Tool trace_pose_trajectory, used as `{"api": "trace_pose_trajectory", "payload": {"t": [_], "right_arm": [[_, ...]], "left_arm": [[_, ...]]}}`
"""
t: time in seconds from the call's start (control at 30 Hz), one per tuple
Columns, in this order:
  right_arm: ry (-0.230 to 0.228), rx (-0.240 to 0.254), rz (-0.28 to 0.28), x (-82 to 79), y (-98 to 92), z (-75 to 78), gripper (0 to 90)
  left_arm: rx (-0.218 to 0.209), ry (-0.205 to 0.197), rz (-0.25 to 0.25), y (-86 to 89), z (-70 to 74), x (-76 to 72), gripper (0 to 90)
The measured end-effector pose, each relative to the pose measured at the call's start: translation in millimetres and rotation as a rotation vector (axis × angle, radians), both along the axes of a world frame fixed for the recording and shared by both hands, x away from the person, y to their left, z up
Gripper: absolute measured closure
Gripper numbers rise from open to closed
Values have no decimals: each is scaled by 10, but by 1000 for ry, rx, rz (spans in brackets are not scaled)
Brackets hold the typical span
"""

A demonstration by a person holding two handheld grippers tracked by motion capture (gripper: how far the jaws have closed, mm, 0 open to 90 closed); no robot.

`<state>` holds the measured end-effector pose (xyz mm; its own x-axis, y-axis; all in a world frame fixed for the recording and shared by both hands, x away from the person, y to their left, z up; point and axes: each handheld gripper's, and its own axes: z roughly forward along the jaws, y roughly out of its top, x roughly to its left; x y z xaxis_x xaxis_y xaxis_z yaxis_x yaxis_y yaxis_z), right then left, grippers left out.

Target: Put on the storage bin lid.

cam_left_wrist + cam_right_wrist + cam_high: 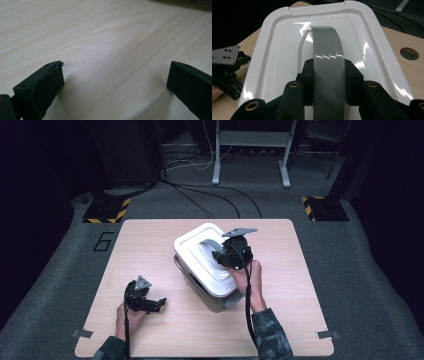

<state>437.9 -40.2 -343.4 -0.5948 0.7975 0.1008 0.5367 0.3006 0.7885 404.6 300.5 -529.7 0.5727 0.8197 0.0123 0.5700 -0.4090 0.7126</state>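
At centre frame on the worktop (150, 245) sits a grey bin with a glossy white lid (274, 50): rigid, light, slippery. Its grey handle (327, 65) is the hold; the right hand-held gripper (329, 82) clamps it. The left hand-held gripper (115, 82) gapes wide, empty.

The counter (150, 245) is a light wood-grain board with rounded corners, standing on grey carpeted floor (360, 270). A grey box (210, 295) with a white lid (192, 252) stands on the counter, right of centre and turned at an angle. Tape tabs (81, 333) mark both near corners.
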Motion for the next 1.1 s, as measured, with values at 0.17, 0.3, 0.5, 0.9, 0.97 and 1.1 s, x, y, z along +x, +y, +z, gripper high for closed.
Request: {"api": "trace_pose_trajectory", "payload": {"t": [0.17, 0.3, 0.5, 0.9, 0.97, 1.1], "right_arm": [[19, -7, 3, -3, 38, -60, 667], [30, -21, 5, 3, 58, -125, 667], [61, -24, 0, 18, 95, -237, 667], [67, -77, -1, 46, 184, -400, 667], [65, -72, -2, 34, 181, -408, 667], [59, -71, 5, 35, 172, -415, 665]], "left_arm": [[1, -1, -1, 1, 0, 0, 7], [-4, 3, 2, -2, -1, -1, 7], [-4, 3, 2, -2, -1, -1, 7], [-5, 3, 2, -2, -1, -1, 7], [-9, 2, 5, -4, -3, -2, 7], [-9, 3, 5, -4, -1, -2, 7]]}}
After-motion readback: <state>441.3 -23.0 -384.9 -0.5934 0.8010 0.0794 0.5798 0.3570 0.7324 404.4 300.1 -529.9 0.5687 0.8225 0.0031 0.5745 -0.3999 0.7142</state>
